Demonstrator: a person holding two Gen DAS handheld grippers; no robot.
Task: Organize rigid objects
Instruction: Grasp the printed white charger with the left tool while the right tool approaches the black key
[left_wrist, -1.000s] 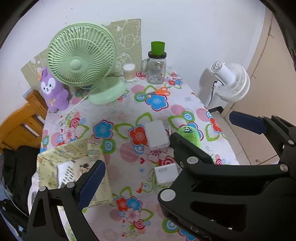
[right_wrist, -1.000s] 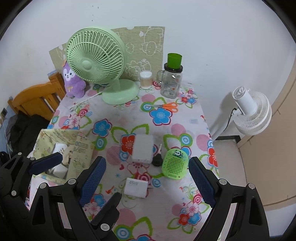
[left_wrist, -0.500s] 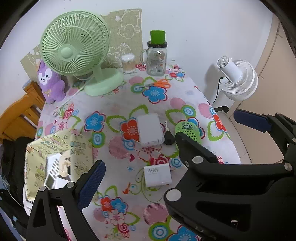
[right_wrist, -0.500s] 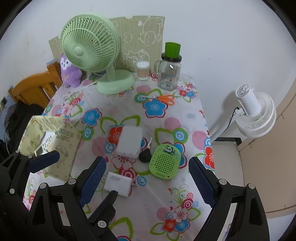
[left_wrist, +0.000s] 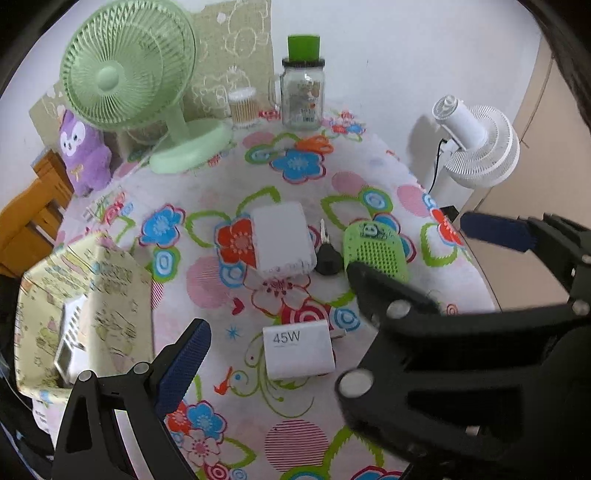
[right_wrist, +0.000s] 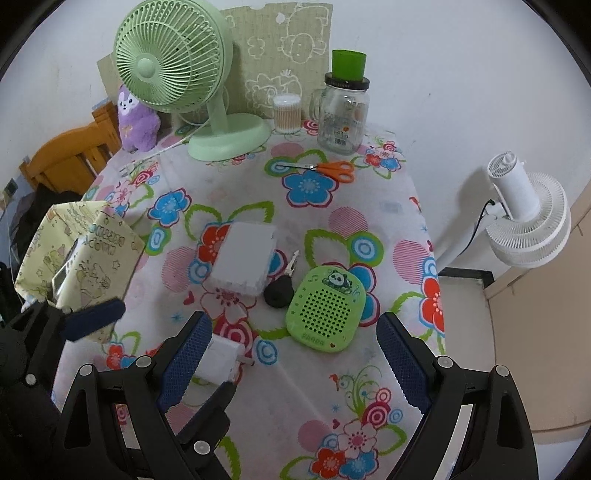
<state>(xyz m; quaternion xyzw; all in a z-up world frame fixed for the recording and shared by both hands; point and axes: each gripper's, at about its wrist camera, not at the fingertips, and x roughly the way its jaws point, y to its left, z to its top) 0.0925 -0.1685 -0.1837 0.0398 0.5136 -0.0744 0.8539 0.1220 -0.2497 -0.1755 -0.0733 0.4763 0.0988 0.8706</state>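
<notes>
Both cameras now sit lower and closer to the table than a second ago, so the small things fill more of each frame.

On the flowered tablecloth (right_wrist: 229, 177), the white 45W charger (left_wrist: 297, 349) lies in the lower middle of the left wrist frame. Above it lie a white box (left_wrist: 282, 240), a black key (left_wrist: 327, 254) and a green panda speaker (right_wrist: 327, 306); key and speaker lie just beside each other. At the left edge stands the yellow patterned storage box (left_wrist: 110, 295), with a white device already inside.

The left gripper (left_wrist: 325, 280) is wide open and holds nothing; its right finger is seen only as a blue pad in the right of the frame. The right gripper (right_wrist: 291, 354) is also wide open and empty, and the speaker lies just above the gap between its fingers.

I judge that the step in hand is the approach for a pick, probably the speaker for the right gripper. The next move calls for lowering the fingers on both sides of it, then closing, without pushing the key.
</notes>
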